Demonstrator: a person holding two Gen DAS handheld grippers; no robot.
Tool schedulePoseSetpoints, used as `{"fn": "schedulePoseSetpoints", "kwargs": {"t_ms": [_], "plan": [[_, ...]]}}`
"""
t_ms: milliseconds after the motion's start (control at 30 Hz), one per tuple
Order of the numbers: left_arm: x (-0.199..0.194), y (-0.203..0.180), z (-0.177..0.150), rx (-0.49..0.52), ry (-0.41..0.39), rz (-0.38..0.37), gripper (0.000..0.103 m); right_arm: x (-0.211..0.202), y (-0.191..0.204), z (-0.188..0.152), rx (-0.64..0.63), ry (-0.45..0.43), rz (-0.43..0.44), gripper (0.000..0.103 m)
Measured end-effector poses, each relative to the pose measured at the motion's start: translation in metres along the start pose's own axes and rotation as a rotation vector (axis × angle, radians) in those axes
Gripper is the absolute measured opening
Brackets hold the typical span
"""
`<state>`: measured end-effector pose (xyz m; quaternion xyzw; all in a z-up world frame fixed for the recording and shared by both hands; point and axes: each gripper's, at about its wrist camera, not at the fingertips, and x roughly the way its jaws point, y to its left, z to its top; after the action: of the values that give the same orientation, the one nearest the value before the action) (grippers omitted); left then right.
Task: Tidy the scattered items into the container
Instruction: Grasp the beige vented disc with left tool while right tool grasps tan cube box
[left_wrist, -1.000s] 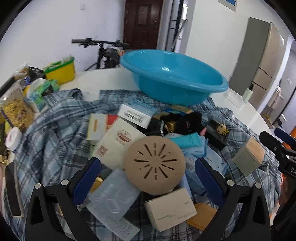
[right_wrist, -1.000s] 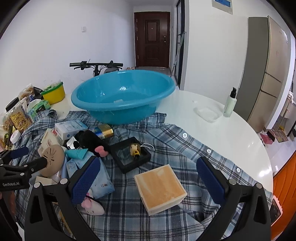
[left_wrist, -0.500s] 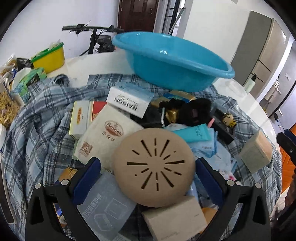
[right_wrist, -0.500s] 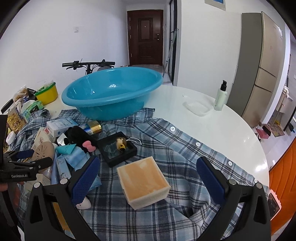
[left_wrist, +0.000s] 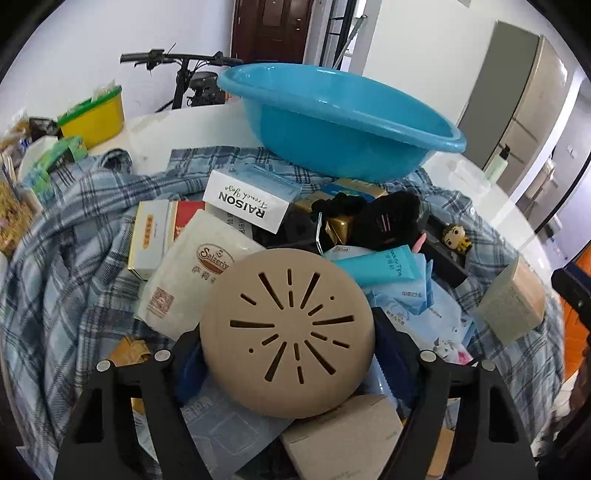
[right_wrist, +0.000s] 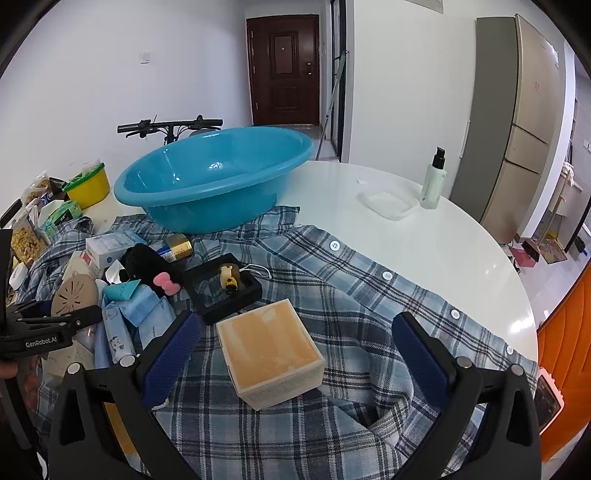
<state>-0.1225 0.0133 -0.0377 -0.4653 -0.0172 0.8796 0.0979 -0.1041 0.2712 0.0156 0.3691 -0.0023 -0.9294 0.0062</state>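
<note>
Left wrist view
Left gripper (left_wrist: 288, 354): jaws have just been closing in, and both blue pads now sit tight against the rim of the round tan slotted disc (left_wrist: 288, 332), one on each side. It has the disc.
Disc's place: on top of the heap, over a grey clear packet (left_wrist: 225, 424) and against a tan carton (left_wrist: 343, 443) at the near edge.
Heap: white pouch (left_wrist: 195, 269) to the left of the disc, white RAISON box (left_wrist: 247, 205) behind that, teal tube (left_wrist: 376, 264) and black plush toy (left_wrist: 384, 221) to the upper right.
Cloth: everything lies on a blue plaid shirt (left_wrist: 66, 280) spread on the white table (left_wrist: 192, 129).
Container: the blue basin (left_wrist: 332, 122) stands beyond the heap, on the shirt's far edge. Its inside is not visible from here.
Far right: the wooden-topped box (left_wrist: 513, 306) sits apart from the heap.

Right wrist view
Right gripper (right_wrist: 295, 350): jaws spread wide, gripping nothing. The wooden-topped box (right_wrist: 269, 354) lies between the pads, nearer the left one, touching neither.
Neighbours: black tray (right_wrist: 221, 295) with a small figurine just behind the box, pink-bowed plush (right_wrist: 147, 266) beyond it.
Left gripper (right_wrist: 51, 328): at the left edge, by the tan disc (right_wrist: 74, 295).
Basin (right_wrist: 214, 184): past the clutter, nothing in the part of its inside that shows.
Table (right_wrist: 424, 251): a pump bottle (right_wrist: 432, 184) and a clear dish (right_wrist: 388, 203) stand on its far right, well apart from the shirt (right_wrist: 369, 332).
</note>
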Motion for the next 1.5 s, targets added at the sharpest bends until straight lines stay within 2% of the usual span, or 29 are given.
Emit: {"fn": "schedulePoseSetpoints", "kwargs": {"t_ms": [200, 433, 533, 1067, 1500], "plan": [[-0.012, 0.001, -0.001, -0.010, -0.033, -0.020, 0.078, 0.000, 0.000, -0.003, -0.006, 0.005, 0.007, 0.103], [-0.040, 0.001, -0.003, 0.024, -0.139, 0.041, 0.078, 0.002, 0.004, -0.012, -0.030, 0.014, 0.052, 0.103], [-0.047, 0.001, -0.008, 0.028, -0.168, 0.038, 0.078, 0.006, 0.007, -0.015, -0.054, 0.030, 0.039, 0.103], [-0.047, -0.004, -0.015, 0.023, -0.161, 0.021, 0.078, 0.018, 0.007, -0.017, -0.080, 0.062, 0.016, 0.103], [-0.051, -0.009, -0.019, 0.025, -0.164, 0.021, 0.078, 0.044, 0.004, -0.020, -0.104, 0.126, 0.046, 0.103]]}}
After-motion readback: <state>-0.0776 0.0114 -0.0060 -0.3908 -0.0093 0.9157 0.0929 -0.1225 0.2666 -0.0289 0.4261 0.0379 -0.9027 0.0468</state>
